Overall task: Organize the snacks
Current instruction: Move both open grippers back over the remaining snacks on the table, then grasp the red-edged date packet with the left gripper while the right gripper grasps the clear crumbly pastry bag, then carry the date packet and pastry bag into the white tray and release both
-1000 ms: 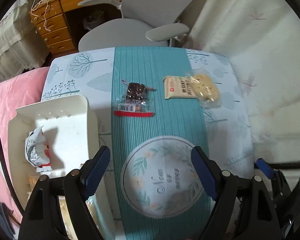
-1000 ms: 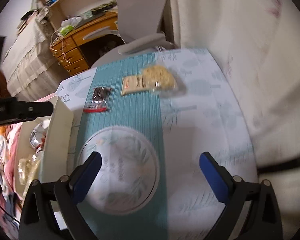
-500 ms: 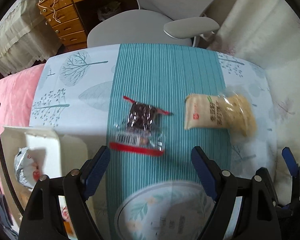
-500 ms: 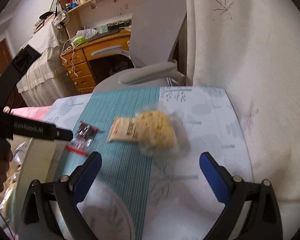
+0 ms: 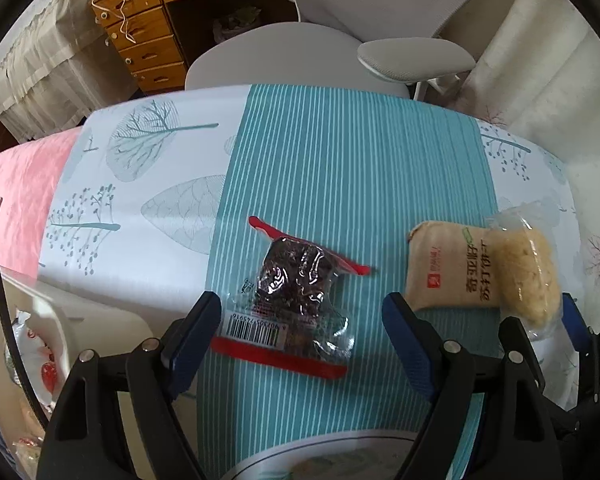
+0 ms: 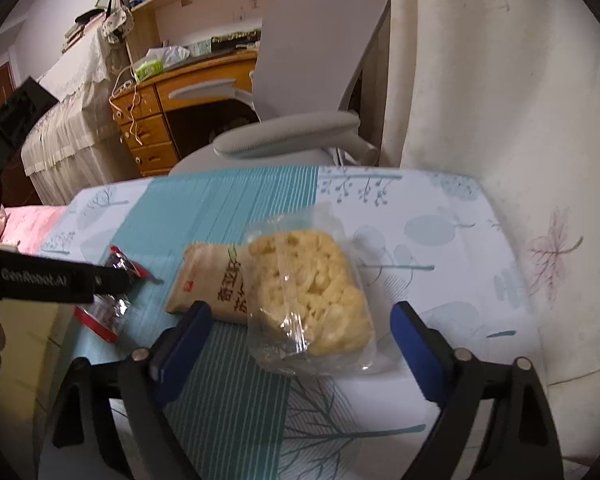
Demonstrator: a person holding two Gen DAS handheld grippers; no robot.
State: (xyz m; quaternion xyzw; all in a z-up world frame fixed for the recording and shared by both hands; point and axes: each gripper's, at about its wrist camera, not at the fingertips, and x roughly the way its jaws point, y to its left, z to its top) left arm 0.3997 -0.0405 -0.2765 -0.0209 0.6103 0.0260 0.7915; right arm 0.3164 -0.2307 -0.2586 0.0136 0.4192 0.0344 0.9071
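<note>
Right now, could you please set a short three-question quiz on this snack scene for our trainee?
1. True or false: the dark snack lies on the striped runner.
2. Which gripper is lined up with the cracker pack: A left, B right?
3. Fill in: the chair beyond the table is ____.

Key: 1 true; 2 B; 3 grey. Both grippers' jaws are open; the right's have just been closing, pads not yet pressing the pack.

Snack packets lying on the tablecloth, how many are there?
2: a dark snack in a red-edged wrapper on the teal stripe, and a pale cracker packet to its right. More may sit hidden in the white bin.
</note>
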